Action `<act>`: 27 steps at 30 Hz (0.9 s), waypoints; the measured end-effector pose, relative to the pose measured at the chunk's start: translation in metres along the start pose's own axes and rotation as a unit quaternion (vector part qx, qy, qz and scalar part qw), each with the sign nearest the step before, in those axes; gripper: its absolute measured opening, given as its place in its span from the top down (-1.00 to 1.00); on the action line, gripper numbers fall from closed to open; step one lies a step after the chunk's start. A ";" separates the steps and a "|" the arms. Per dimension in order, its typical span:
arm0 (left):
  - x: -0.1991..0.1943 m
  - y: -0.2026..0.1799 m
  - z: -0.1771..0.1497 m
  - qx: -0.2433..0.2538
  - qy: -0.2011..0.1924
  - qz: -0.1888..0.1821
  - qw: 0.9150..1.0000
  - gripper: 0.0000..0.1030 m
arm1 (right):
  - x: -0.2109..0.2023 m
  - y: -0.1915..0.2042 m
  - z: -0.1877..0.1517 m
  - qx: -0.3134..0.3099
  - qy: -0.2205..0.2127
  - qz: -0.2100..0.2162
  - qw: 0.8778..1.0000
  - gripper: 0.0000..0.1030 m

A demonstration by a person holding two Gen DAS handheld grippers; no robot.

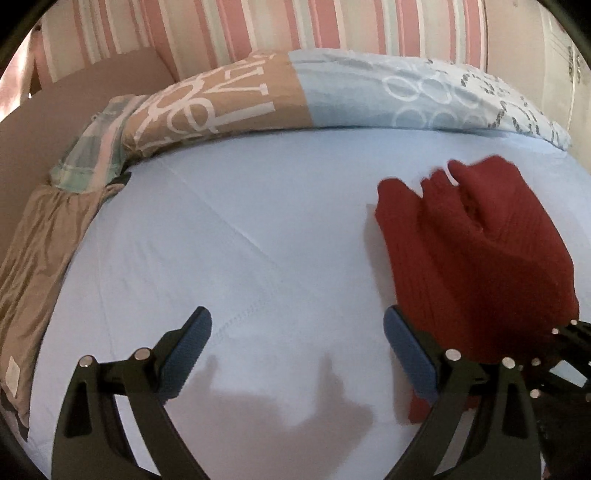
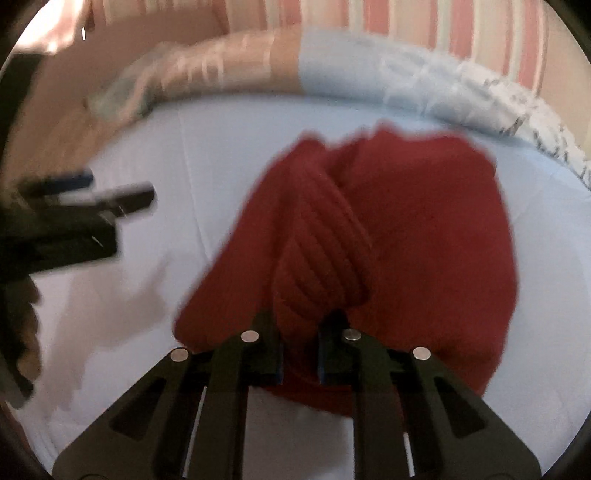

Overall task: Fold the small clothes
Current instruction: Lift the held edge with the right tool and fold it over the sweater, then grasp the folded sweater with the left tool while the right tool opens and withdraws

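Observation:
A dark red ribbed knit garment [image 1: 476, 251] lies bunched on the pale blue bed sheet [image 1: 240, 240], at the right of the left wrist view. My left gripper [image 1: 297, 339] is open and empty, just above the sheet, its right finger beside the garment's near edge. In the right wrist view the garment [image 2: 424, 221] fills the middle, and my right gripper [image 2: 300, 343] is shut on a ribbed fold of it. The left gripper also shows at the left of the right wrist view [image 2: 110, 192], blurred. The right gripper's frame shows at the right edge of the left wrist view.
A long pillow [image 1: 351, 92], tan with white lettering and pale blue with circles, lies along the far edge of the bed. A tan bedspread [image 1: 40, 243] hangs at the left side. A pink striped wall [image 1: 295, 26] stands behind.

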State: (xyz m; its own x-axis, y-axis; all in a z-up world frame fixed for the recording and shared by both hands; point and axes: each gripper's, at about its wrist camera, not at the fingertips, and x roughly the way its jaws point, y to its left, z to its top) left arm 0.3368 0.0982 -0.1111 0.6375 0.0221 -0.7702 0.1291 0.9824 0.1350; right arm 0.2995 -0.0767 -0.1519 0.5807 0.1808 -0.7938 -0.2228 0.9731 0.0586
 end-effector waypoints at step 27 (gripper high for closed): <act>-0.007 -0.136 0.011 0.107 0.013 -0.150 0.983 -0.78 | -0.076 -0.146 -0.033 0.106 0.002 -0.057 0.993 -0.29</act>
State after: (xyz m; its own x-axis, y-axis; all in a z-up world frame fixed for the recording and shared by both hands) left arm 0.3226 -0.0376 -0.1170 0.5272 -0.2548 -0.8106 0.4660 0.8844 0.0251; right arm 0.2622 -0.2374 -0.1202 0.5896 0.0671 -0.8049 0.0138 0.9956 0.0932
